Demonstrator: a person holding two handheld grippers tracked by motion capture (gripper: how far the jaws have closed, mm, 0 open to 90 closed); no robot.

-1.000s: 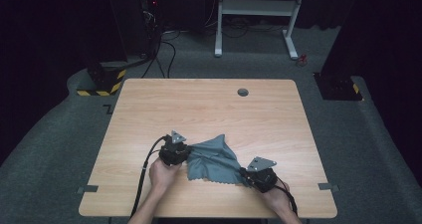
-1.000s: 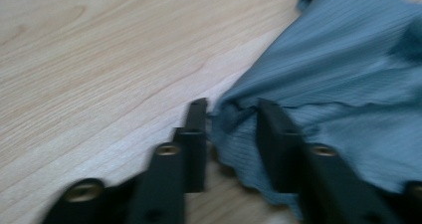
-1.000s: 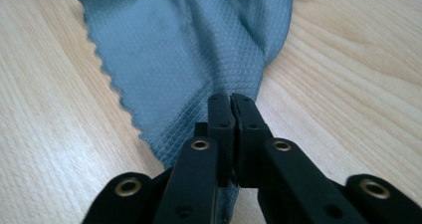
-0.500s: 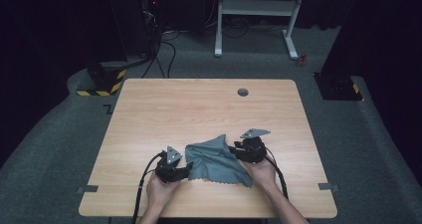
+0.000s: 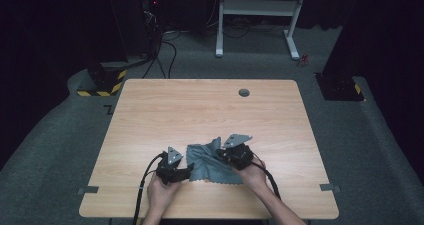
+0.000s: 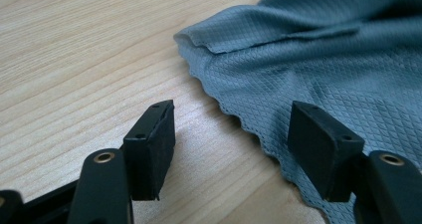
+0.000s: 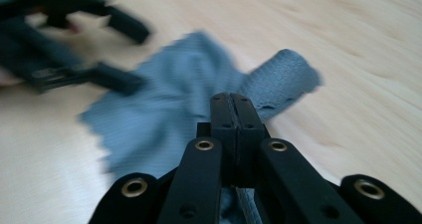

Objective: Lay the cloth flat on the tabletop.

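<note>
High view: we log 1 grey cloth (image 5: pixel 209 163) lying crumpled on the near half of the desk (image 5: pixel 200 110), between our 2 hands; the left gripper (image 5: pixel 186 169) sits at its left edge, the right gripper (image 5: pixel 220 154) over its upper right part, so both are at the cloth and neither is the farther. The cloth's long axis runs roughly across the desk, left to right. Left gripper view: jaws apart, having just been opening, with the scalloped edge of the cloth (image 6: pixel 308 64) running down between them; 1 pad sits over bare desk (image 6: pixel 74 59), the other over the fabric, neither pressing, and a folded-over corner lies ahead and slightly right. We judge that the next move turns on this edge: a short advance and a closing would take it. Right gripper view: jaws together, having just been closing, and fabric (image 7: pixel 169 109) passes beneath and between them, so we record the right gripper (image 7: pixel 232 100) as clamped on the cloth, a raised flap beyond its tip; the left gripper (image 7: pixel 122 57) appears blurred, upper left.
</note>
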